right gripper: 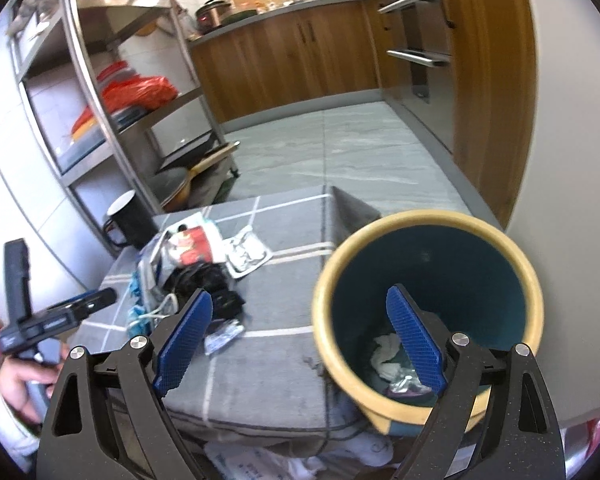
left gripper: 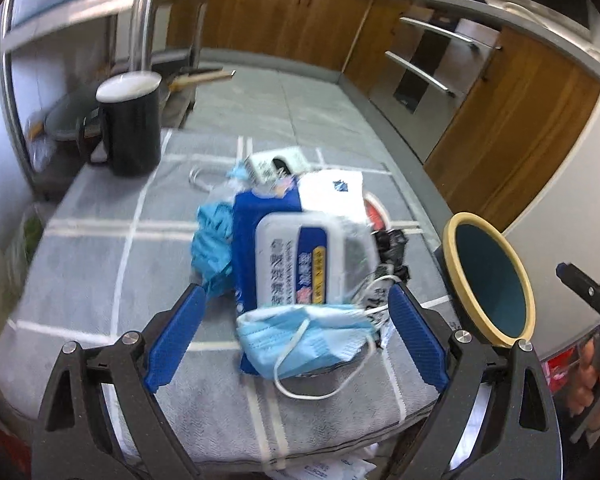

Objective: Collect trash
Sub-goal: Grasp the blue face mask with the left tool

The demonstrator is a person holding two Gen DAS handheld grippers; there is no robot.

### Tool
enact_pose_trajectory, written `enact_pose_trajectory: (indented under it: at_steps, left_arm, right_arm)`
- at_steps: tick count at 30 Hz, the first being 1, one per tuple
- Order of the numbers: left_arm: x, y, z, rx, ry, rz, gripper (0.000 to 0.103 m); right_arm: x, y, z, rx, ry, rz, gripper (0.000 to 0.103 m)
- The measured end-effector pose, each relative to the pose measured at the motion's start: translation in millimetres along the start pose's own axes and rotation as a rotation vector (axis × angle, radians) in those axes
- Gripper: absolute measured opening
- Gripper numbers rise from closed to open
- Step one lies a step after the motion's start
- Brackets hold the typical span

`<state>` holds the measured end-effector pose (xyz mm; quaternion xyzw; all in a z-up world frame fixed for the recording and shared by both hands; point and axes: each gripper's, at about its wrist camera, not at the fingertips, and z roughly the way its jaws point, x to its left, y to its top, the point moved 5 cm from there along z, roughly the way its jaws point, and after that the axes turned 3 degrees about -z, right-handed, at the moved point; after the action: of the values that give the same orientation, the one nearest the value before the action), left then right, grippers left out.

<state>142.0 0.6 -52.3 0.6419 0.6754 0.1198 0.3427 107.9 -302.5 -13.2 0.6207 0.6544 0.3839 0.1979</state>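
A heap of trash lies on a grey checked cloth (left gripper: 84,264): a light blue face mask (left gripper: 304,336) nearest me, a white and blue wet-wipe pack (left gripper: 300,260), a crumpled teal glove (left gripper: 214,248), black plastic (left gripper: 392,248). My left gripper (left gripper: 296,332) is open, its blue fingers either side of the mask. A teal bin with a cream rim (left gripper: 488,280) stands at the right. In the right wrist view my right gripper (right gripper: 304,336) is open and empty over the bin's rim (right gripper: 324,320); the bin holds white tissue (right gripper: 386,354). The heap (right gripper: 196,268) lies left of it.
A black mug (left gripper: 134,124) stands at the cloth's far left corner. A metal shelf rack (right gripper: 100,92) with red bags rises at the left. Wooden cabinets (left gripper: 284,12) and grey tiled floor (right gripper: 340,152) lie beyond. A small silver wrapper (right gripper: 222,336) lies near the right gripper.
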Motion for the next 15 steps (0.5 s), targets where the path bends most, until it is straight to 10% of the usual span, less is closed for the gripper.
enact_pose_trajectory:
  at_steps: [15]
  left_arm:
    - [-0.1,-28.6,31.0,0.127,-0.045,0.012,0.082]
  right_arm:
    - [28.9,-14.3,19.0,0.072,0.041,-0.069,0.089]
